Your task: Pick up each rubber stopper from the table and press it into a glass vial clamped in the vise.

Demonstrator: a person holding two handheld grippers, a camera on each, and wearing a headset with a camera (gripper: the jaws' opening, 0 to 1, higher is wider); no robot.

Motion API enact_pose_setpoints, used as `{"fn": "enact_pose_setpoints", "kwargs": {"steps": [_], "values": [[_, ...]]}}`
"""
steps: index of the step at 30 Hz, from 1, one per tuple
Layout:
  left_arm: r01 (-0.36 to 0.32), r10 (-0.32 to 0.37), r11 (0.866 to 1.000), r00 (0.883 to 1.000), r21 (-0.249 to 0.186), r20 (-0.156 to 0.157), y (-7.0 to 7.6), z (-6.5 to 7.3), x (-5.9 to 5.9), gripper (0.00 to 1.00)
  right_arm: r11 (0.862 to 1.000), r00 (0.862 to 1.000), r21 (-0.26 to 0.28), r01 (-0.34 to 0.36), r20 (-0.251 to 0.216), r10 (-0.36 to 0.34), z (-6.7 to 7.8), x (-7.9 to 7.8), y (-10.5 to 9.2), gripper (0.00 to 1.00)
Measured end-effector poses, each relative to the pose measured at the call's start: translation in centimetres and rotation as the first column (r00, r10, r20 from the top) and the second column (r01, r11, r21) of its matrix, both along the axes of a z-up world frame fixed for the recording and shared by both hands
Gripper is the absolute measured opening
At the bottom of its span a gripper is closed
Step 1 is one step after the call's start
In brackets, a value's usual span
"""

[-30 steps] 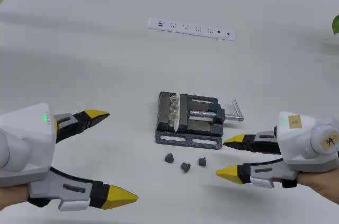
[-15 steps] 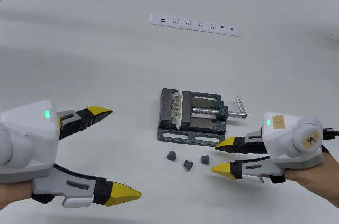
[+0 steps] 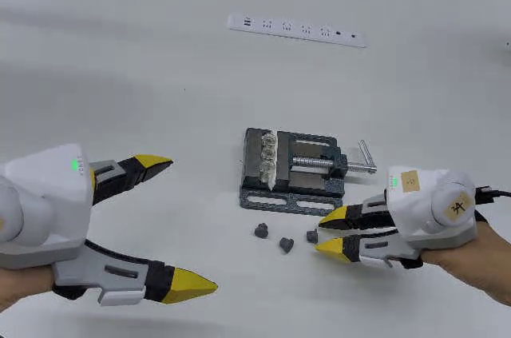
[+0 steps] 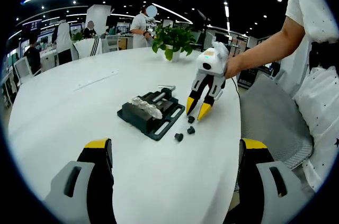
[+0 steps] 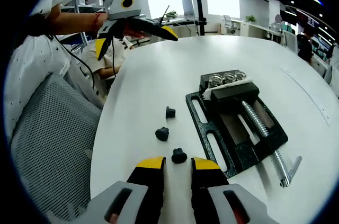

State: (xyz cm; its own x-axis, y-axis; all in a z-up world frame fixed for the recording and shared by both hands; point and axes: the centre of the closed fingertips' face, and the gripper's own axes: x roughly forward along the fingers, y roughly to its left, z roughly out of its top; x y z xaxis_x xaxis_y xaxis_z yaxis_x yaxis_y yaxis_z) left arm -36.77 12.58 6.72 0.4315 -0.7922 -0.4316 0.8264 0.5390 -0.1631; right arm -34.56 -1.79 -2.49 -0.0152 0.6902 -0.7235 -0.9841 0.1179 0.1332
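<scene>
Since the rubber stoppers [image 3: 286, 244] look small, light and squashy, pinch the nearest stopper [image 5: 179, 155] gently across its wider head. All three lie on the surface [image 3: 160, 74] just in front of the vise [image 3: 297, 186]. Your right claw [image 3: 321, 236] is narrowly parted and empty, tips at that stopper. Your left claw [image 3: 184, 222] is spread wide and empty, well apart. The glass vials [image 5: 228, 78] sit clamped in the vise. Their mouths look unstoppered, and they are fragile.

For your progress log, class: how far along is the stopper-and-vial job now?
Done: nothing; the vials in the vise hold no stoppers. In hand: the right gripper points at the nearest stopper, fingers not yet around it. To do: that one and two other stoppers on the table.
</scene>
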Motion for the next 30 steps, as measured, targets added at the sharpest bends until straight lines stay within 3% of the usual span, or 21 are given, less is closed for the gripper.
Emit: {"fn": "enact_pose_setpoints", "kwargs": {"steps": [13,30], "values": [[-0.003,0.003,1.0,1.0,-0.002,-0.008,-0.16,-0.13,-0.06,0.99,0.999,0.999,-0.001,-0.037,0.0,0.037,-0.24,-0.19,0.29,0.09],[0.009,-0.009,1.0,1.0,-0.006,-0.009,-0.66,-0.05,-0.09,0.97,1.0,1.0,0.001,-0.031,-0.006,0.031,-0.14,-0.35,0.3,0.07]]}}
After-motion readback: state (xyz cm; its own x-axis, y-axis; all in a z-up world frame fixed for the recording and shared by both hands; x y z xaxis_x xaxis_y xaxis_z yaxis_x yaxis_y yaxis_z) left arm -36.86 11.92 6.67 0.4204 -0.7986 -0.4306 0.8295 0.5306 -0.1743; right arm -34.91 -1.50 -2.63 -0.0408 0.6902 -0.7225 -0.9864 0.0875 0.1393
